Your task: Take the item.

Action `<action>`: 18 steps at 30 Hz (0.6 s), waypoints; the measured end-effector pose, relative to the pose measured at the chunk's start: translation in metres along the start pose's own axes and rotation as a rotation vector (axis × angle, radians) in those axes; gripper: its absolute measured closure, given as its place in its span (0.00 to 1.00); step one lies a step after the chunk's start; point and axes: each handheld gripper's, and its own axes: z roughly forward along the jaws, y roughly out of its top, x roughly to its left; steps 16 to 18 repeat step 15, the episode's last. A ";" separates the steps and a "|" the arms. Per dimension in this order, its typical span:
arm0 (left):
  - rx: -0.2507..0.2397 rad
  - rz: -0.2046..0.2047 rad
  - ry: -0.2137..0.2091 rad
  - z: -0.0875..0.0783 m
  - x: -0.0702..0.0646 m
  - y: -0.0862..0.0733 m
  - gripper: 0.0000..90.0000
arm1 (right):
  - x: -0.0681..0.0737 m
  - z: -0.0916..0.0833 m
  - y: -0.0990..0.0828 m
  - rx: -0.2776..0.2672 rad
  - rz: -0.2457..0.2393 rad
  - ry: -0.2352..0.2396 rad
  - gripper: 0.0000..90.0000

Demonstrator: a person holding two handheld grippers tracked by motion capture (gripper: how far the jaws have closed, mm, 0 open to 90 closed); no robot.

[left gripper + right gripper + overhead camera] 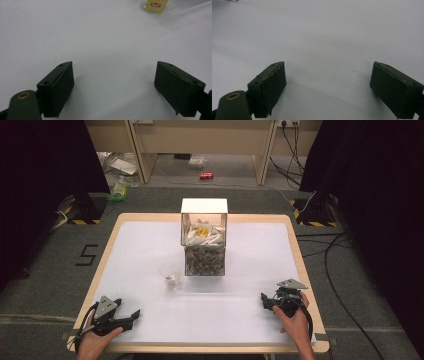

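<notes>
A clear box [204, 240] with a white top stands at the middle of the white table [150, 245]; it holds white packets and a yellow one above, mixed small packets below. A clear plastic cup [170, 274] stands just left of its front; in the left gripper view the cup [154, 5] shows a yellow tea-bag tag inside. My left gripper [134, 314] rests near the front left edge, open, nothing between its jaws [115, 82]. My right gripper [264, 301] rests at the front right, open and empty too [328, 83].
Beyond the table lie a red can [206, 175], plastic wrap and a green bottle [119, 190] on the floor. Cables [330, 270] trail along the right side. Black curtains hang on both sides. A wide bare stretch of white table lies between the two grippers.
</notes>
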 end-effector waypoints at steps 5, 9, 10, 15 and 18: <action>-0.004 -0.003 0.000 0.000 0.000 -0.001 0.17 | 0.000 0.000 0.000 0.000 0.000 0.000 0.16; -0.004 -0.002 -0.001 0.000 0.000 -0.001 0.17 | -0.001 0.000 0.000 -0.002 -0.007 0.000 0.16; -0.004 -0.002 -0.001 0.000 0.000 -0.001 0.17 | -0.001 0.000 0.000 -0.002 -0.008 -0.001 0.15; -0.006 -0.004 -0.001 0.000 0.000 -0.001 0.17 | -0.001 0.000 0.000 -0.002 -0.007 0.001 0.16; -0.006 -0.004 -0.001 0.000 0.000 -0.001 0.17 | -0.001 0.000 0.000 -0.002 -0.007 0.001 0.16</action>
